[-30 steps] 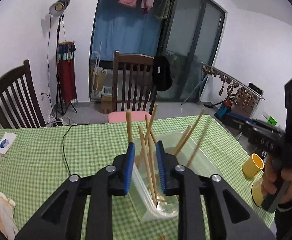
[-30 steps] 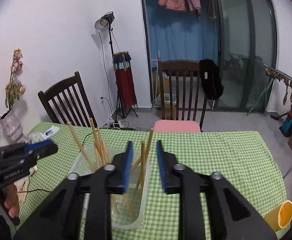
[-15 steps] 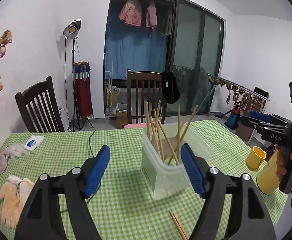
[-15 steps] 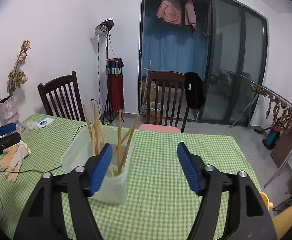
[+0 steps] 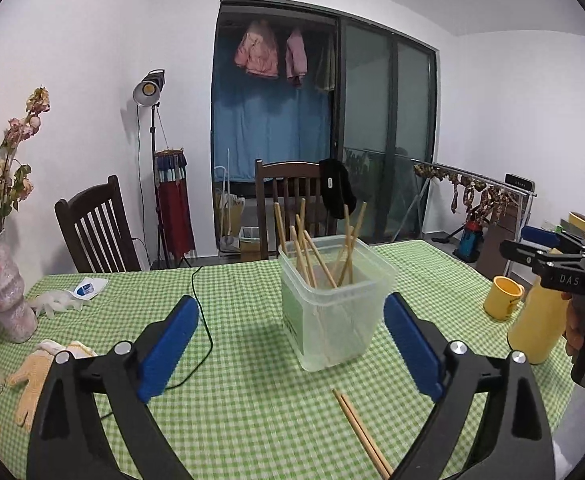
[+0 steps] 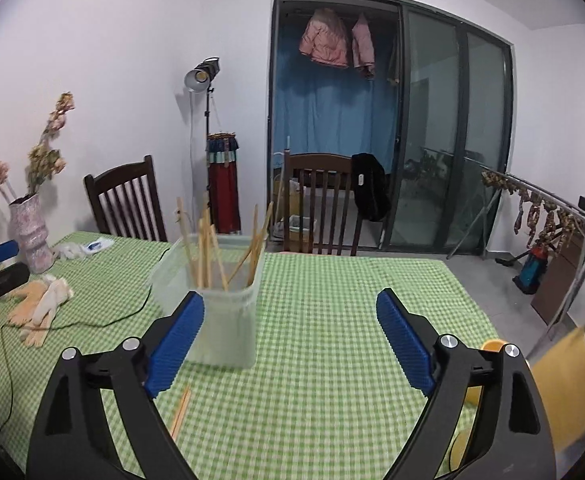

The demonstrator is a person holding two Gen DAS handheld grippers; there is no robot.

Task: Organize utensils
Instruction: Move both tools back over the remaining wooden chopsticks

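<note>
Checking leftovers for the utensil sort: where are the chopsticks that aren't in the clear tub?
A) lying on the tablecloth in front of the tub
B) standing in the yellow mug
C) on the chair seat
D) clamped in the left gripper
A: a loose pair of chopsticks lies flat on the checked tablecloth, on the near side of the clear tub, apart from it; the rest stand in the tub.
</note>
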